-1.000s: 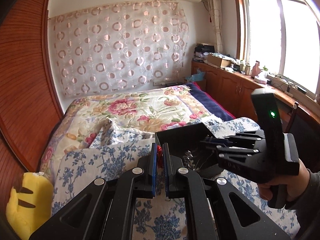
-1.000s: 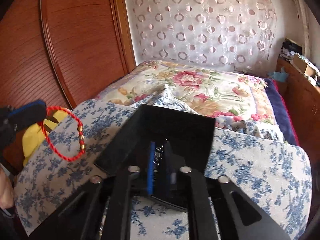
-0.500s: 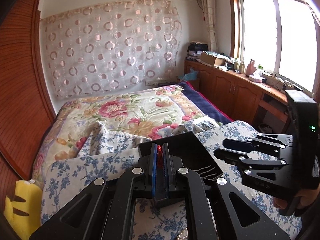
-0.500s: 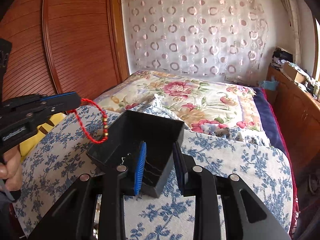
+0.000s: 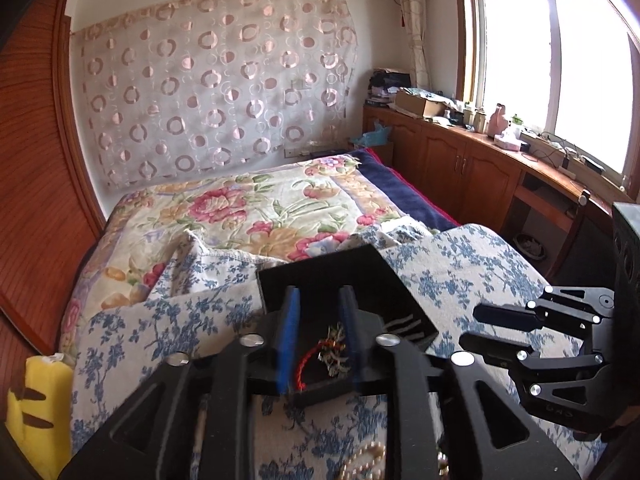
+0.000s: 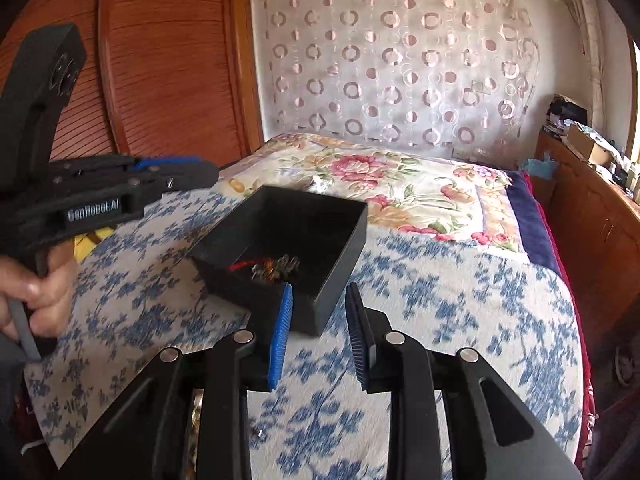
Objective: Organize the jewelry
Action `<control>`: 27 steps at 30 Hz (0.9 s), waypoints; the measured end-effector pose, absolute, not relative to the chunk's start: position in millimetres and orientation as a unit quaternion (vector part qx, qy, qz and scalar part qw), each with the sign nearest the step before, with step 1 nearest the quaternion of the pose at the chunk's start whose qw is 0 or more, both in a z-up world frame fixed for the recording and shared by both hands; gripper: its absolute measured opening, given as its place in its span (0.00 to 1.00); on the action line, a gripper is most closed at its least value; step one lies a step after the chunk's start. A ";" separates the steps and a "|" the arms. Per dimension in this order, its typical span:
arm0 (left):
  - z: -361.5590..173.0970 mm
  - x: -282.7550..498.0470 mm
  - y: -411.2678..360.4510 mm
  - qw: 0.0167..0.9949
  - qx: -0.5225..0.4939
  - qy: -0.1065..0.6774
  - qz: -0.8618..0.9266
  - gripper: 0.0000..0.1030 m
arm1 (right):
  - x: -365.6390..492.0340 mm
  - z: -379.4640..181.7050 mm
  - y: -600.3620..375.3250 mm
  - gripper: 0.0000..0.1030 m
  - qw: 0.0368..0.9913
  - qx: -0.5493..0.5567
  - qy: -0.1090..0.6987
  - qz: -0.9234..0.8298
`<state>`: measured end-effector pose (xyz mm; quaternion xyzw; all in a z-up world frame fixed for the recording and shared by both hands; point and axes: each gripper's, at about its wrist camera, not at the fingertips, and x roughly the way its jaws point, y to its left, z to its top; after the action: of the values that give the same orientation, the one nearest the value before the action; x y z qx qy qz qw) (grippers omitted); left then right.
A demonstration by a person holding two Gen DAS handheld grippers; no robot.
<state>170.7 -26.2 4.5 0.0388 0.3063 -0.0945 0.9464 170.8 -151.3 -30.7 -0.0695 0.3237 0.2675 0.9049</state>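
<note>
A black open box [image 5: 360, 280] [image 6: 344, 236] sits on the blue-flowered cloth. Inside it lie a red cord bracelet [image 5: 306, 364] [image 6: 240, 266] and a tangle of silver jewelry [image 5: 334, 350] [image 6: 276, 268]. My left gripper [image 5: 320, 312] is open and empty, its fingers over the box. My right gripper [image 6: 318, 304] is open and empty, just short of the box's near corner. A pearl strand [image 5: 362, 460] lies on the cloth under my left gripper. Each gripper also shows in the other's view: the right one [image 5: 480, 328], the left one [image 6: 192, 172].
The blue-flowered cloth [image 6: 460, 312] covers the foot of a bed with a floral quilt [image 5: 248, 216]. A yellow plush toy [image 5: 36, 408] sits at the left. A wooden wardrobe [image 6: 160, 60] stands at the left, low cabinets [image 5: 460, 168] at the right.
My left gripper opened over the box and let the red bracelet fall in. My right gripper opened earlier, let go of the box and drew back.
</note>
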 end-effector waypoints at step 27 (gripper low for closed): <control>-73.0 58.1 -12.7 0.915 0.011 0.383 -0.126 0.36 | 89.1 -78.4 -166.6 0.29 0.866 -0.049 0.391 0.309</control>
<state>58.1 -12.7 -73.0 0.0113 0.3828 -0.1258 0.9152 89.1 -166.6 -78.4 -0.0489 0.3910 0.3087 0.8657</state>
